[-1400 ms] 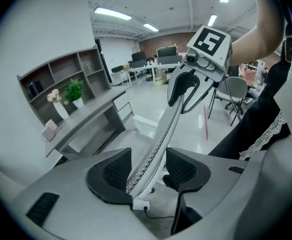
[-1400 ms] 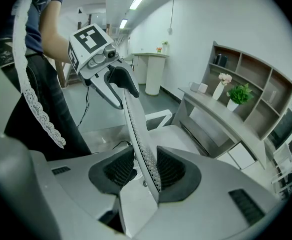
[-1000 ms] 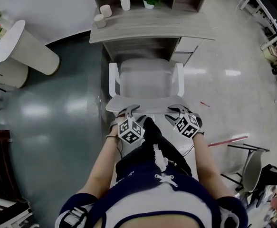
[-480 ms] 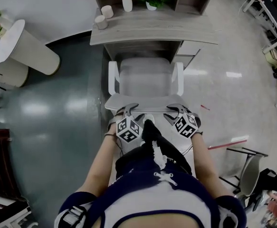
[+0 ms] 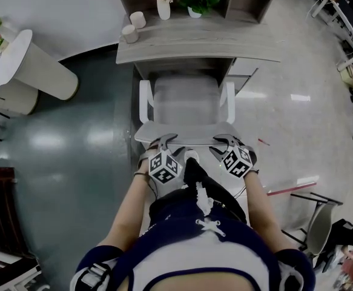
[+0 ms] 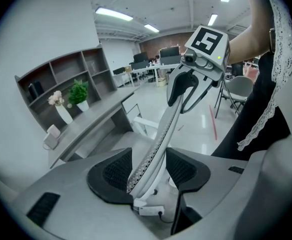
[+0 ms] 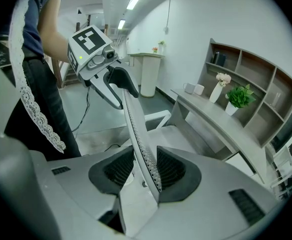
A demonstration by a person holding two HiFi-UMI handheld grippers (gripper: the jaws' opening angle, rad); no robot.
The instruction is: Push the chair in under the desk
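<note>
1. Head view: a person stands behind the chair point(image 5: 185, 102), with the left gripper point(image 5: 164, 142) and right gripper point(image 5: 224, 140) on the top edge of its back. The seat's front sits at the desk point(image 5: 194, 41) edge.
2. Left gripper view: the jaws are clamped on the chair's perforated back edge, and the desk lies beyond to the left.
3. Right gripper view: the pads pinch the same edge, with the desk to the right.

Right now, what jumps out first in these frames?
The left gripper and right gripper both clamp the top edge of the white chair back, mid-frame in the head view. Just ahead stands the grey desk, with a flower vase at its far side.
</note>
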